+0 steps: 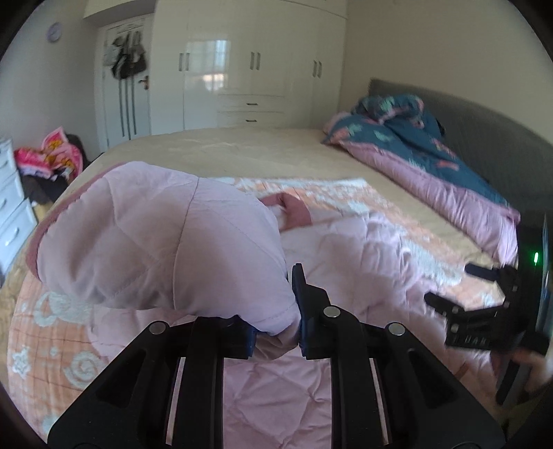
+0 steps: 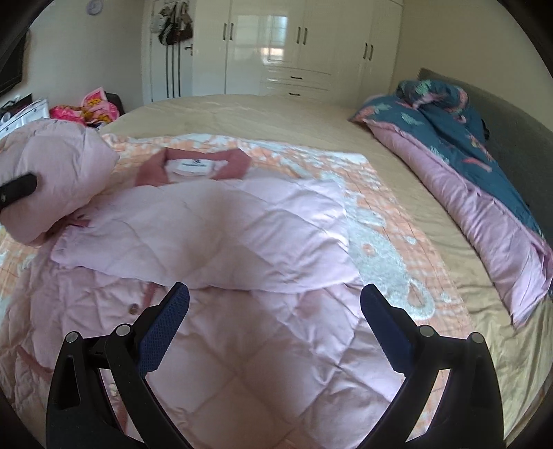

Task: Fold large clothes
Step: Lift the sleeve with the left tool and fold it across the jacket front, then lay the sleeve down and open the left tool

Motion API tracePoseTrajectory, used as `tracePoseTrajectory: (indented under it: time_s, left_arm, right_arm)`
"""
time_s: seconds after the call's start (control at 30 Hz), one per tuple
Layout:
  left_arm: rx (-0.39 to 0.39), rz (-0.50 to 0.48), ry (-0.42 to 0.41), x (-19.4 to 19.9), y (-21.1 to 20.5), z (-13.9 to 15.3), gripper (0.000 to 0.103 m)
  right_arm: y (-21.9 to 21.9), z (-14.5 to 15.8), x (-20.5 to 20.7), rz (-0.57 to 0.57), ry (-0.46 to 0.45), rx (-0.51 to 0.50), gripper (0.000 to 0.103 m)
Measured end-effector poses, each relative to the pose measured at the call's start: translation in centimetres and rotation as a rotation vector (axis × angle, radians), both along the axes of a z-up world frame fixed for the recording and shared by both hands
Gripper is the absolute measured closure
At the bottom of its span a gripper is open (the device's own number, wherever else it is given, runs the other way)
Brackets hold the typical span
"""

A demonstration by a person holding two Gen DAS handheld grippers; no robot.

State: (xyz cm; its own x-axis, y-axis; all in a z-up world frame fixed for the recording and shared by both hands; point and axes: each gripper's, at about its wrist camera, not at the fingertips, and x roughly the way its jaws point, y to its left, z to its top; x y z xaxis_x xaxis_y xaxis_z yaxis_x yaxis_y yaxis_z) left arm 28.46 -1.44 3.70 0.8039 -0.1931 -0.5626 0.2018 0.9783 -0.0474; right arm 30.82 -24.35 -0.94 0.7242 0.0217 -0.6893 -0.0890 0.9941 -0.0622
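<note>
Mid-fold: left tongs [image 1: 276,307] pinching the pink quilted jacket's sleeve [image 1: 155,241], right tongs [image 2: 273,321] spread, empty. Next, probably lay it across the jacket's body [image 2: 242,345].

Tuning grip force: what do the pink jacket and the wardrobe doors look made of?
Pink jacket: quilted, padded woven fabric, matte; diamond stitching and soft puffy folds. Wardrobe doors: probably lacquered or laminated board, high gloss; they mirror a window.

The room holds 1 pink quilted coat [image 2: 221,221], 1 patterned blanket [image 2: 390,241] under it, 1 bed [image 2: 276,114], 1 rolled blue-and-pink duvet [image 2: 459,138], 1 white wardrobe [image 2: 311,45], 1 wall clock [image 1: 54,31] and 2 grippers, left [image 1: 276,331] and right [image 2: 274,331].
</note>
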Motion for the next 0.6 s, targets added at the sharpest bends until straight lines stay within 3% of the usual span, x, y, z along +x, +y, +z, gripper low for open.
tracePoseTrajectory:
  time_s: [0.33, 0.6]
  left_arm:
    - [0.244, -0.143, 0.046, 0.2, -6.3, -5.1, 0.088]
    - [0.227, -0.252, 0.155, 0.4, -8.2, -8.4, 0.079]
  right_arm:
    - [-4.4, -0.6, 0.9, -0.086, 0.012, 0.047, 0.004]
    - [-7.1, -0.4, 1.3, -0.143, 0.018, 0.108, 0.004]
